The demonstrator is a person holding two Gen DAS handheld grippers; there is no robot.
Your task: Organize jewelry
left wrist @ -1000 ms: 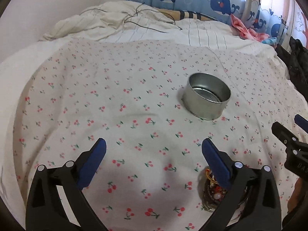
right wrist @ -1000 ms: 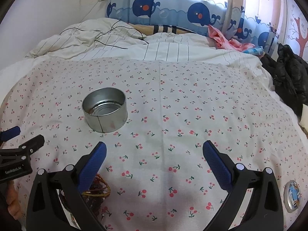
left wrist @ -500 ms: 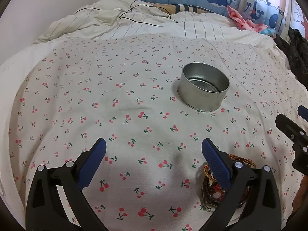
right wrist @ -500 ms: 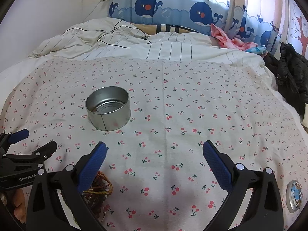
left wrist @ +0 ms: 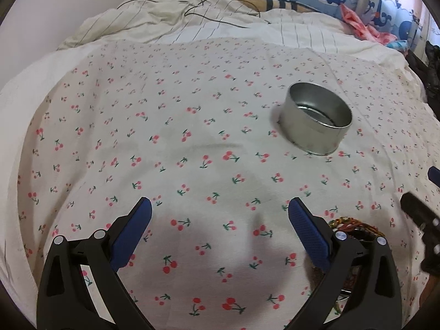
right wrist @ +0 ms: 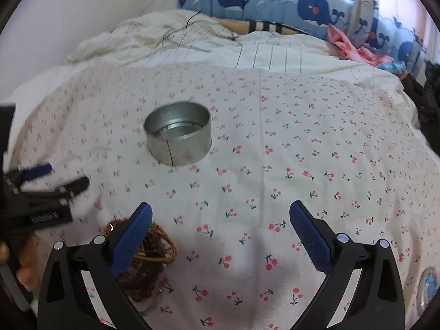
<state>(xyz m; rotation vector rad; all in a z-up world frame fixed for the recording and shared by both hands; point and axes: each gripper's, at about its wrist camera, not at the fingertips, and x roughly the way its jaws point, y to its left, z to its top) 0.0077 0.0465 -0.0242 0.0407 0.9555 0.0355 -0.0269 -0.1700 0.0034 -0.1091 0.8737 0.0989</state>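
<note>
- The bed (left wrist: 115, 126) fills the room in front of me, spread with a white sheet dotted in red cherries, a rumpled striped quilt (right wrist: 264, 52) bunched at the far end under whale-print curtains (right wrist: 310, 2).
- A round metal tin (right wrist: 178, 134) stands upright on the sheet, mouth open. Its inside looks bare, though I can't vouch for the whole bottom.
- The left claw (left wrist: 220, 227) hangs over bare sheet, its blue pads spread wide and holding nothing.
- The right claw (right wrist: 221, 227) is the same: jaws wide apart, nothing between them, only cherry print below.
- The jewelry (right wrist: 150, 250), a tangled heap of gold bangles and brownish beaded strands, lies on the sheet near the person, between the two claws and partly hidden behind the right claw's left finger. It sits well short of the tin.
- A small round lid or badge (right wrist: 427, 283) rests at the sheet's right edge; too blurred to name.
- As I read it, nothing is sorted yet and this is the reach for a first piece. Next, one claw needs to shift over the heap, drop, and pinch a single bangle without dragging the whole tangle along, then carry it to the tin.
</note>
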